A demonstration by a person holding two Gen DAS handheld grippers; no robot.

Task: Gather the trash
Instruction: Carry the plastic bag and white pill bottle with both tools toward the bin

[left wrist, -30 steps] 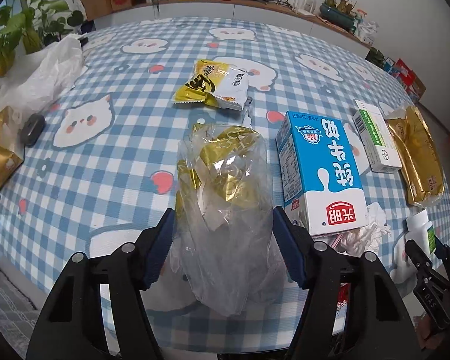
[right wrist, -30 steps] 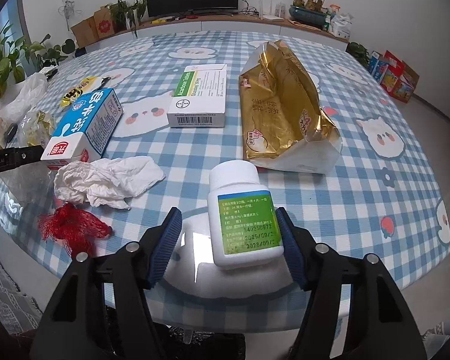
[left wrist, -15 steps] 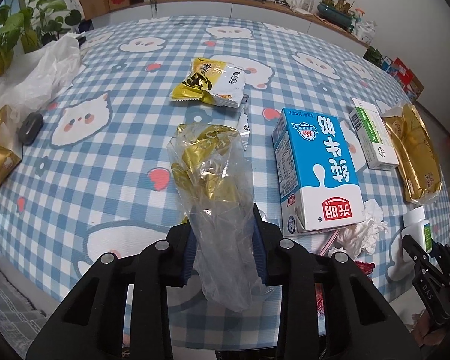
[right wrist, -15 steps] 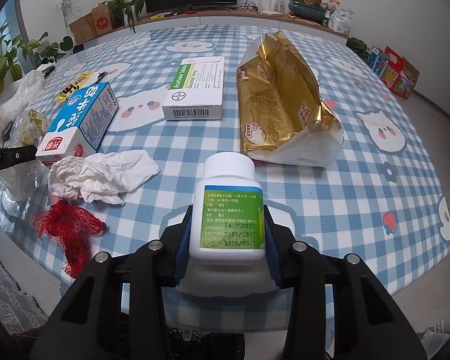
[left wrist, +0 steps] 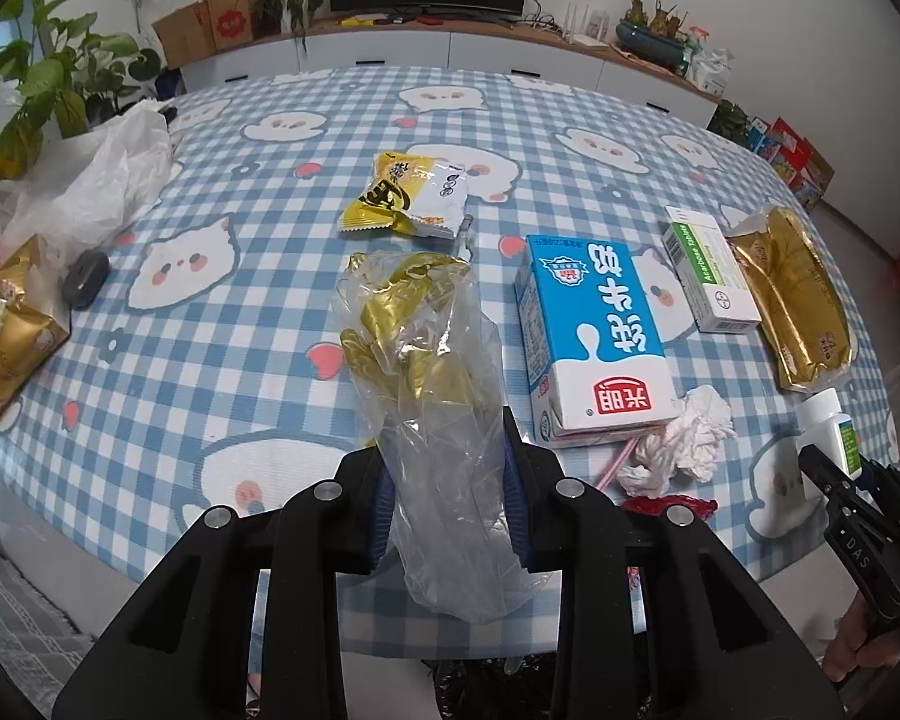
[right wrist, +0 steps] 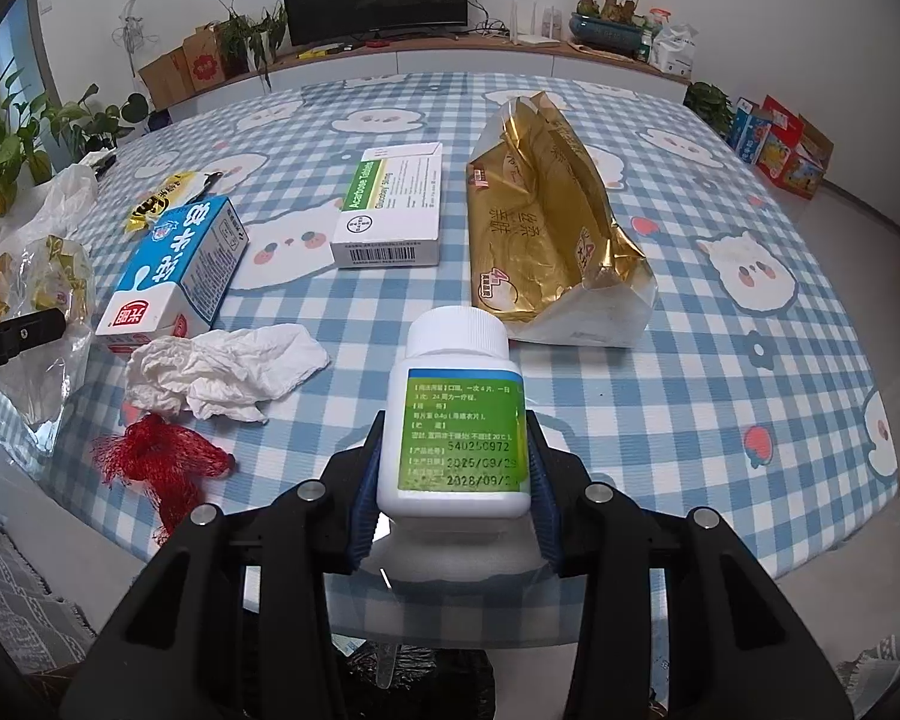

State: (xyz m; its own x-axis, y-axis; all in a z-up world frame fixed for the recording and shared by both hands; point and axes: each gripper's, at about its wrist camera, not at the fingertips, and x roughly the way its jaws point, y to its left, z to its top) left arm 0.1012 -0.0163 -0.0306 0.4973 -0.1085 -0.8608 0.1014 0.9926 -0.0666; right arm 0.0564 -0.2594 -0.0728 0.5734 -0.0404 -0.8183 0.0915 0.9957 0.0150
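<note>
My left gripper is shut on a clear plastic bag with gold wrappers inside, lifted at the table's near edge. My right gripper is shut on a white pill bottle with a green label, held above the table edge. The bottle also shows at the far right of the left wrist view. The clear bag shows at the far left of the right wrist view.
On the blue checked tablecloth lie a blue milk carton, a medicine box, a gold bag, crumpled tissue, red netting, a yellow snack packet and a white plastic bag.
Both grippers closed from open: the left on the clear bag, the right on the pill bottle. Both objects have since been lifted slightly towards the cameras.
</note>
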